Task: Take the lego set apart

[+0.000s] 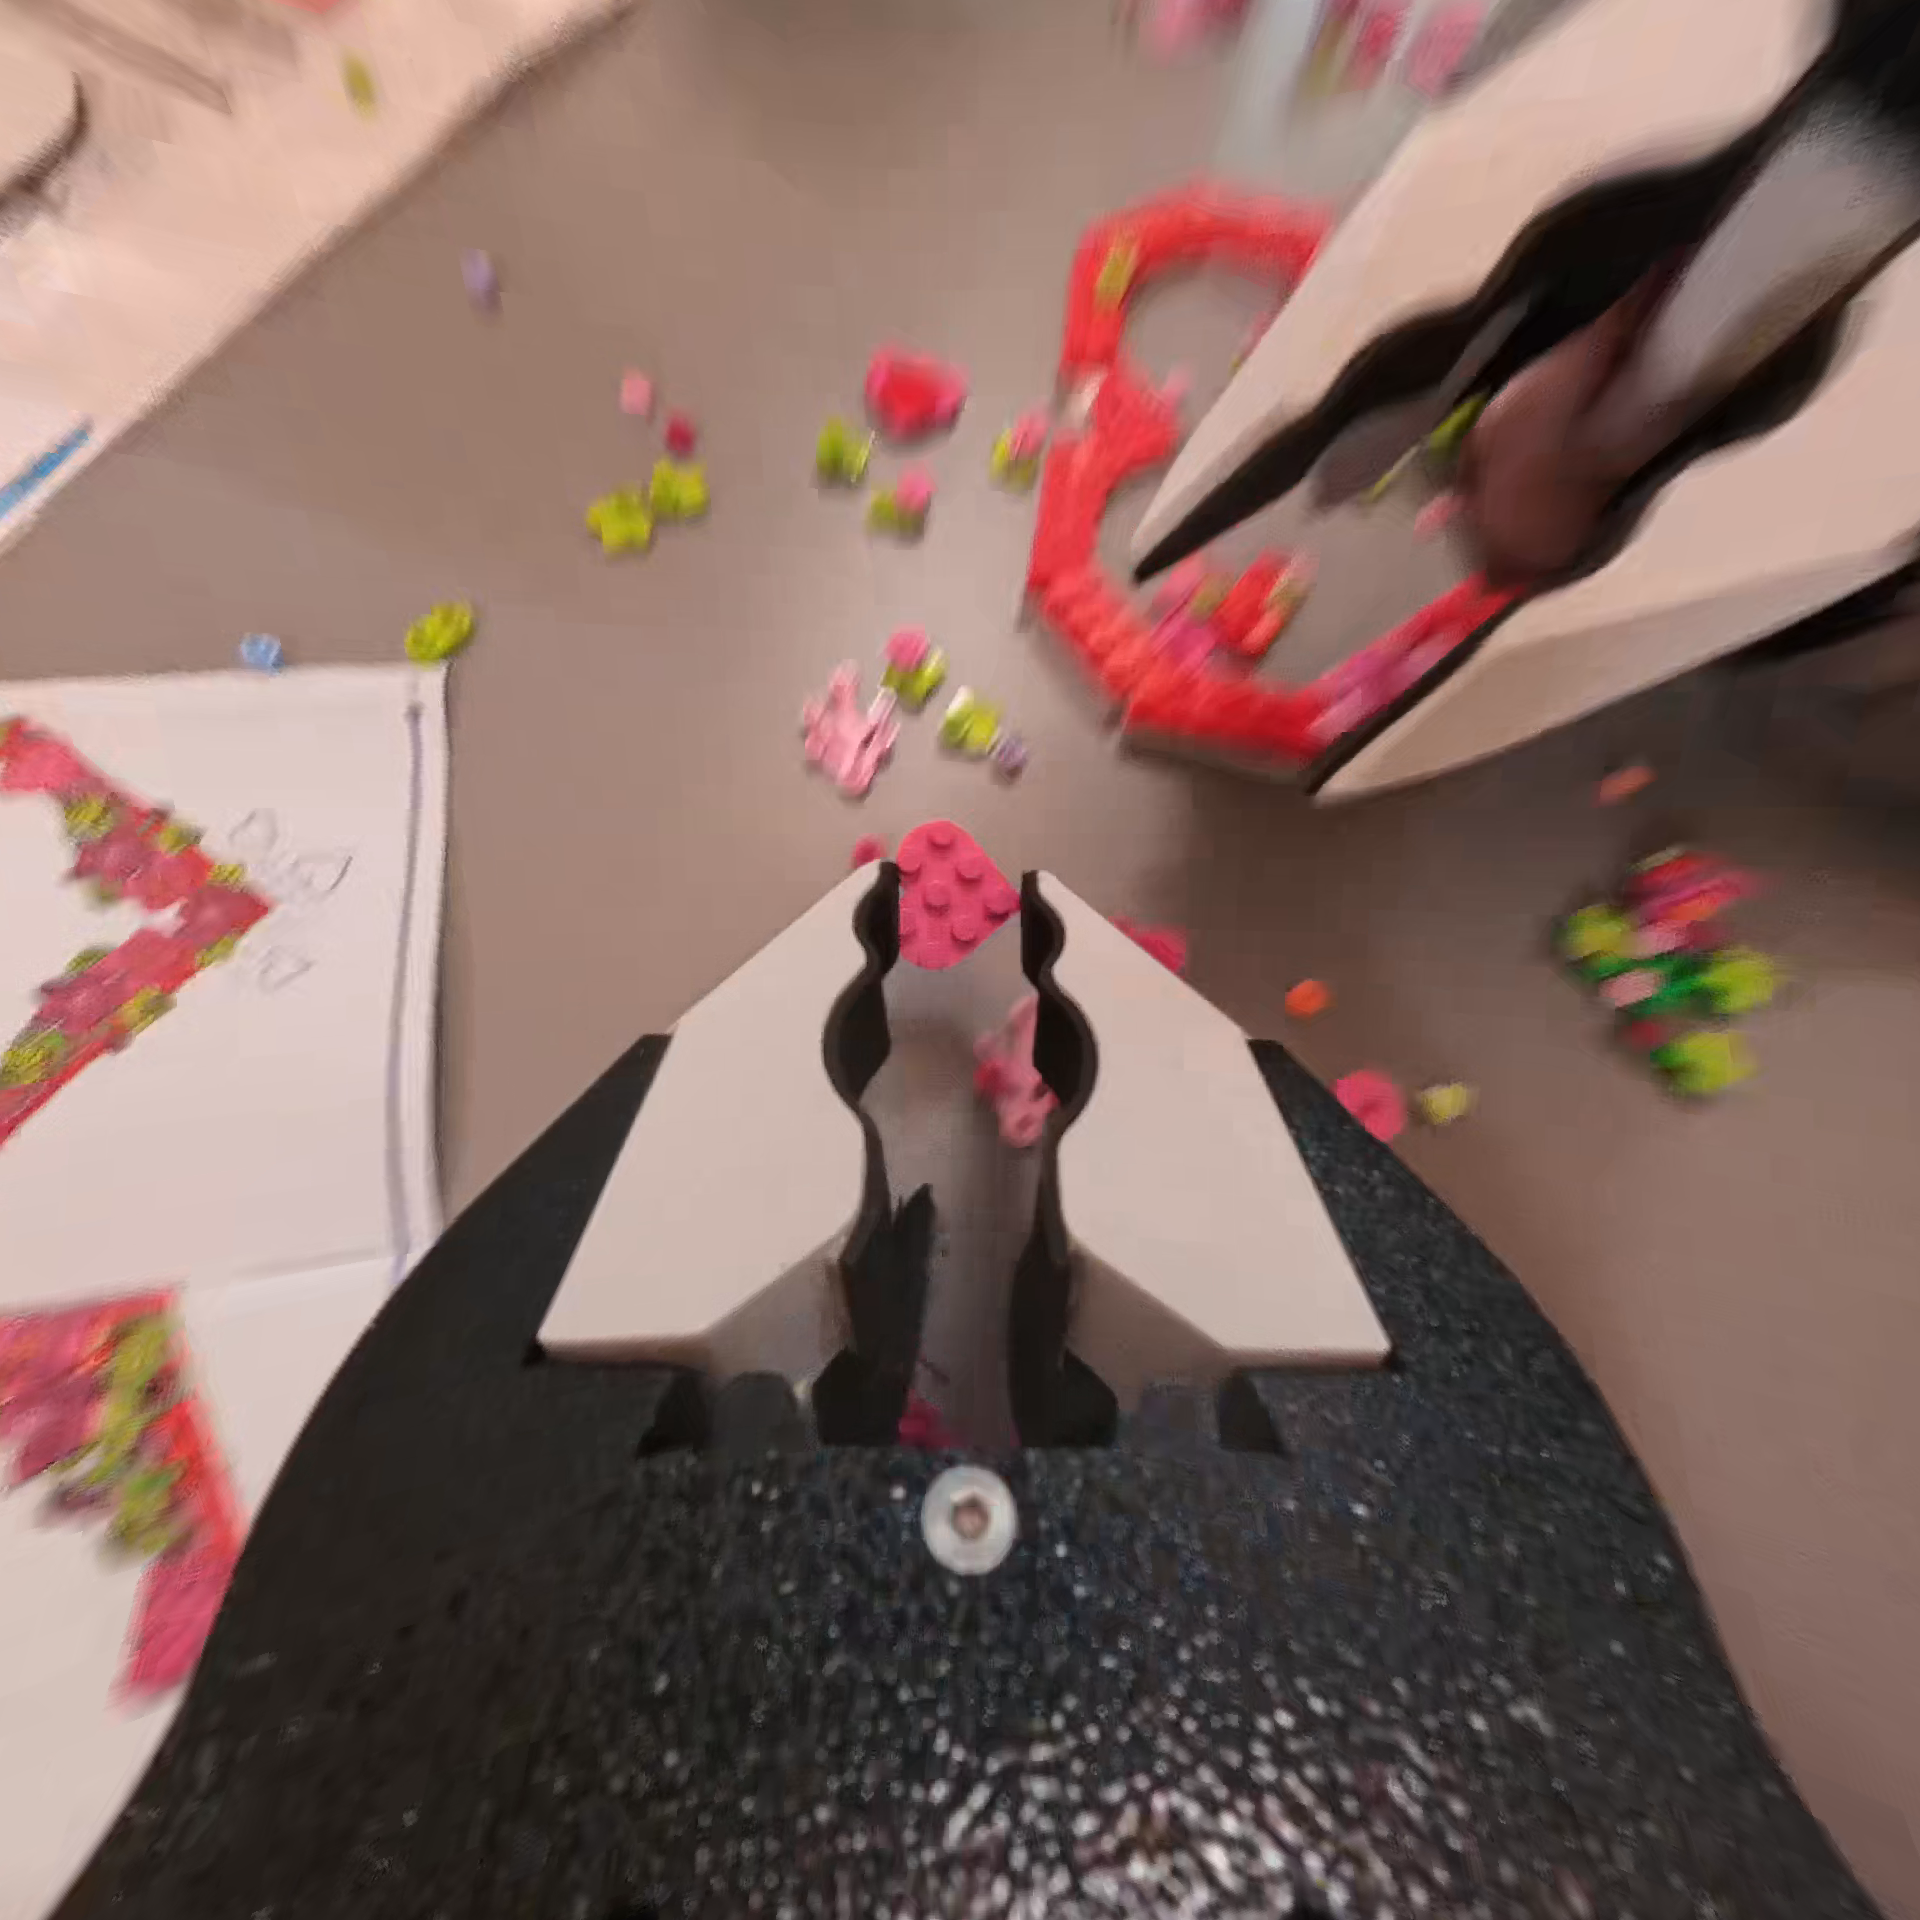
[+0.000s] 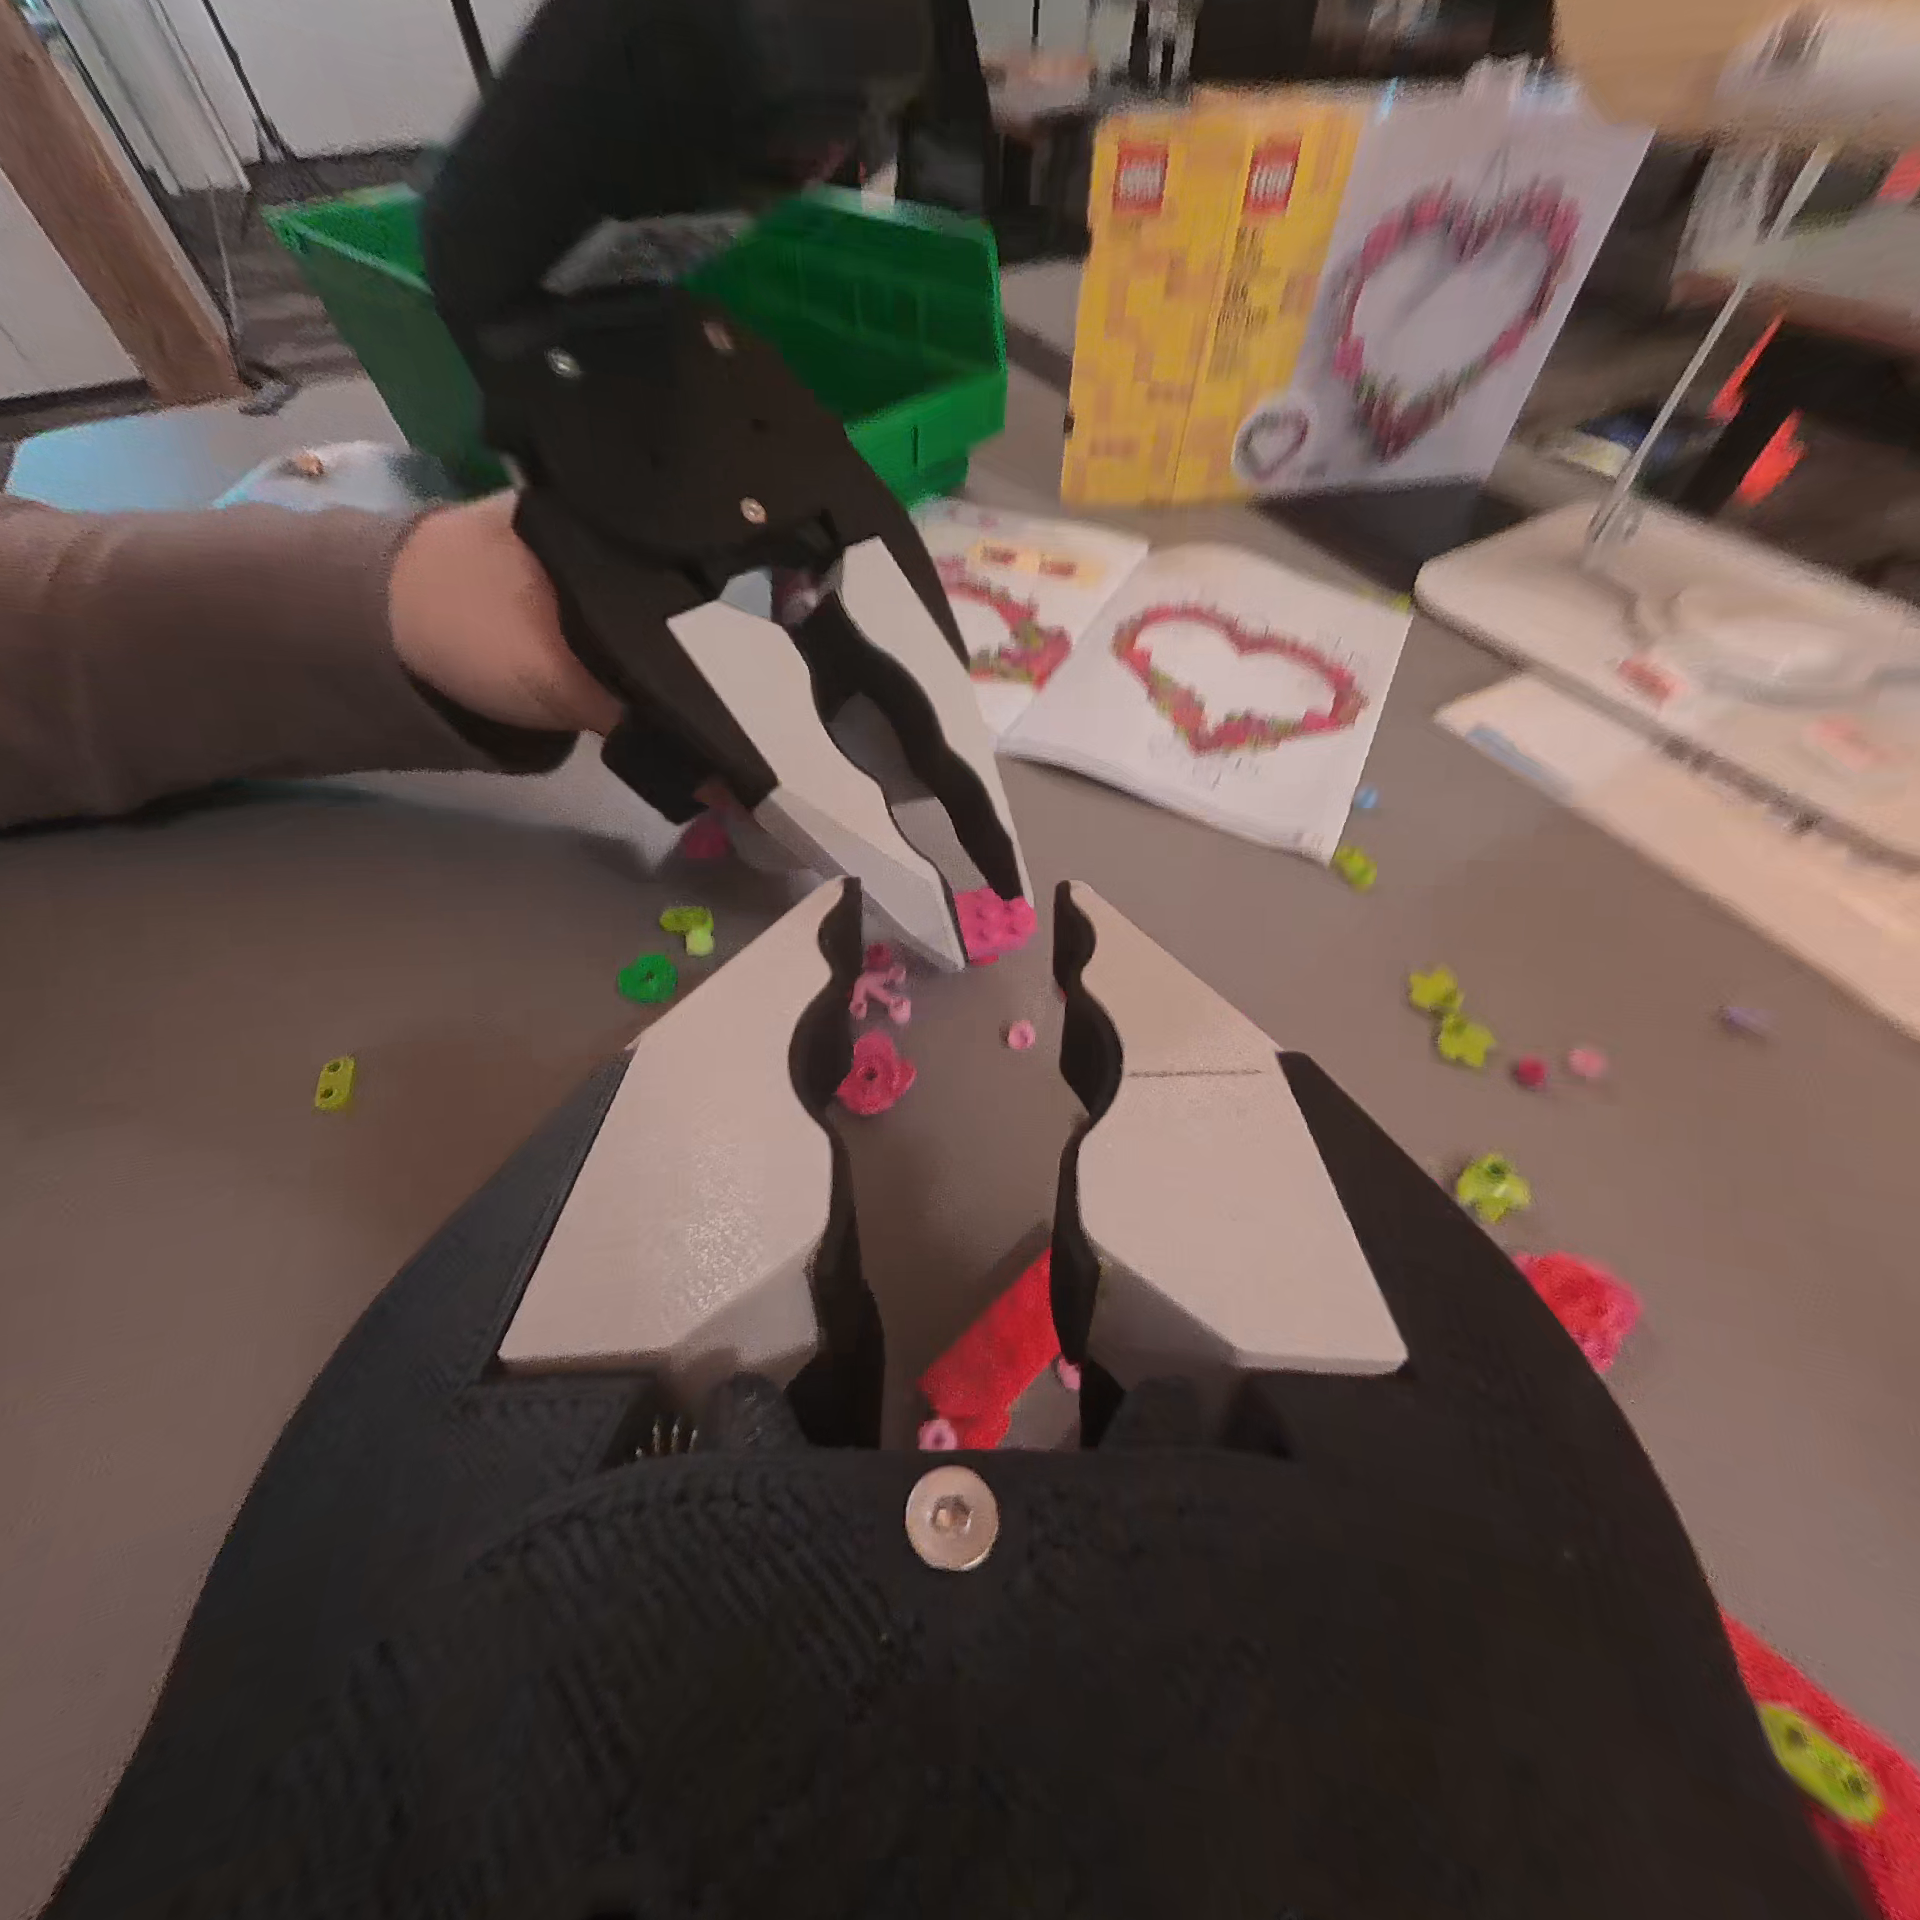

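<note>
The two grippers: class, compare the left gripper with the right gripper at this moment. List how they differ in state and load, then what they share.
1. The left gripper is shut on the pink studded piece; the right gripper holds nothing.
2. The left gripper's fingertips are close, pinching that piece; the right gripper's jaws stand apart, open over the grey table.
Shared: both have pale grey fingers with wavy black inner pads on black bodies.

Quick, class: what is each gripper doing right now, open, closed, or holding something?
Left gripper: closed on a pink plate.
Right gripper: open, holding nothing.
</note>
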